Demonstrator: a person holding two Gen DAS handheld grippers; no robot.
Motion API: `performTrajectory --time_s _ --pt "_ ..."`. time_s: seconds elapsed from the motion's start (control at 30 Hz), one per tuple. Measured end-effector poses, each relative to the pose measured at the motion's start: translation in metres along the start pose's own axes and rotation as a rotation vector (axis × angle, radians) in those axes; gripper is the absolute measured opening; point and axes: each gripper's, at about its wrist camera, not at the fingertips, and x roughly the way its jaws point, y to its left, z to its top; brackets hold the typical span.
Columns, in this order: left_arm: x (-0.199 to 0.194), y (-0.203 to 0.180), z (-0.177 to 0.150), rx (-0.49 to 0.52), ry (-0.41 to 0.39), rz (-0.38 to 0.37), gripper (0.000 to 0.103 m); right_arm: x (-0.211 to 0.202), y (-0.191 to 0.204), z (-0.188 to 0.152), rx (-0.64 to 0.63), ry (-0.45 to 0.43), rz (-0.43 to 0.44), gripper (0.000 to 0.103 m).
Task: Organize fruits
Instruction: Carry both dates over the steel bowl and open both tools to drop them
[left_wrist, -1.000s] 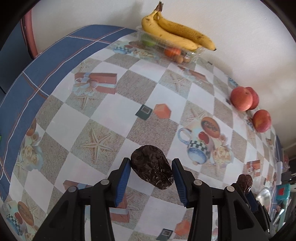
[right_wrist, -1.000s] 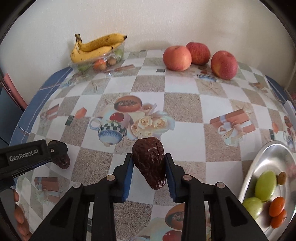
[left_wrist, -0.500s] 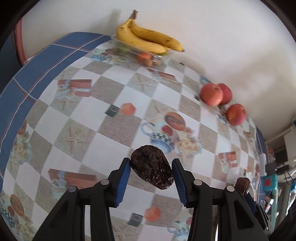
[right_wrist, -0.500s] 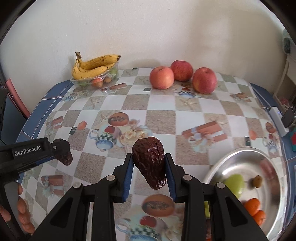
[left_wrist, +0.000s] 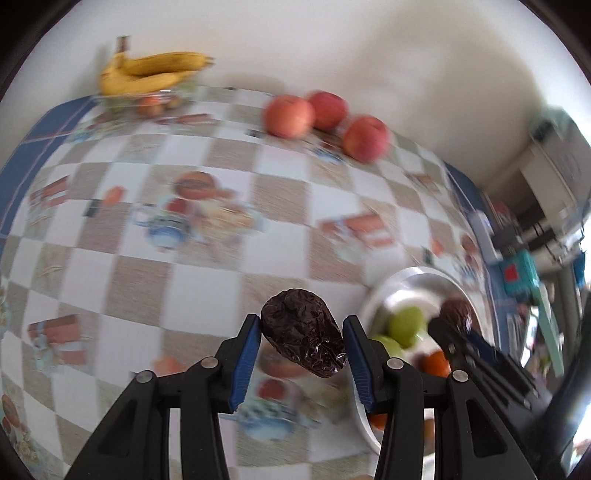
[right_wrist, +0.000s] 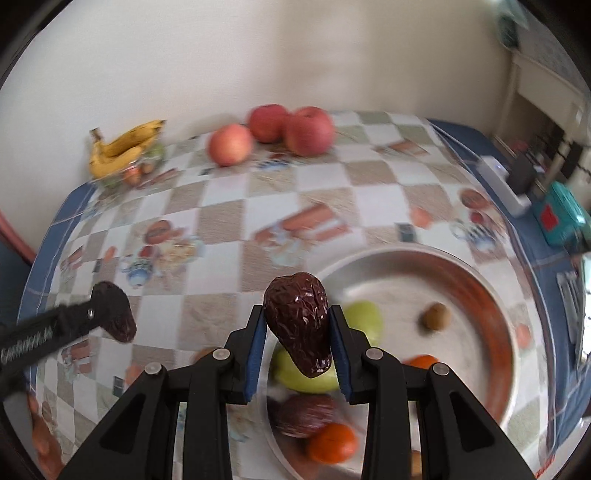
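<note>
Currently my left tool (left_wrist: 302, 328) pinches a dark wrinkled date (left_wrist: 303, 338) between its blue pads (left_wrist: 246, 345), jaws closed to the fruit's width. It hangs above the counter (left_wrist: 207, 288), just beside the rim of the metal plate (left_wrist: 424, 275). My right tool (right_wrist: 297, 326) likewise clamps a second date (right_wrist: 297, 317), glossy and reddish-brown, narrow end pointing down. This one sits over the plate's near edge, above a green fruit (right_wrist: 364, 314). Plate contents, right wrist view: green fruits, orange fruit (right_wrist: 332, 441), one small brown fruit (right_wrist: 436, 315), one dark blurred item. Three apples (right_wrist: 306, 129) and bananas (right_wrist: 125, 147) stand by the far wall, well apart from both tools. Background is motion-blurred in both views.
</note>
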Motion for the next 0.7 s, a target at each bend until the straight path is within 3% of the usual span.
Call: performTrajectory --time_s 0.2,0.43,0.53,0.67,0.7 --pt "0.014 -0.047 -0.02 0.103 0.062 -0.053 0.049 -0.006 -0.044 -0.001 0.085 0.014 -0.042 0.035" --pt "0.02 -0.069 -0.032 0.148 0.092 -0.084 0.05 -0.018 -0.08 -0.004 0.176 0.003 -0.048 0.036" --pt "0.022 -0.071 -0.033 0.155 0.1 -0.079 0.058 -0.019 -0.087 -0.004 0.205 0.004 -0.047 0.036" --pt "0.024 -0.065 -0.031 0.144 0.105 -0.067 0.059 -0.018 -0.091 -0.005 0.233 0.005 -0.049 0.053" --pt "0.025 -0.063 -0.03 0.137 0.106 -0.063 0.062 -0.018 -0.092 -0.005 0.232 0.005 -0.053 0.053"
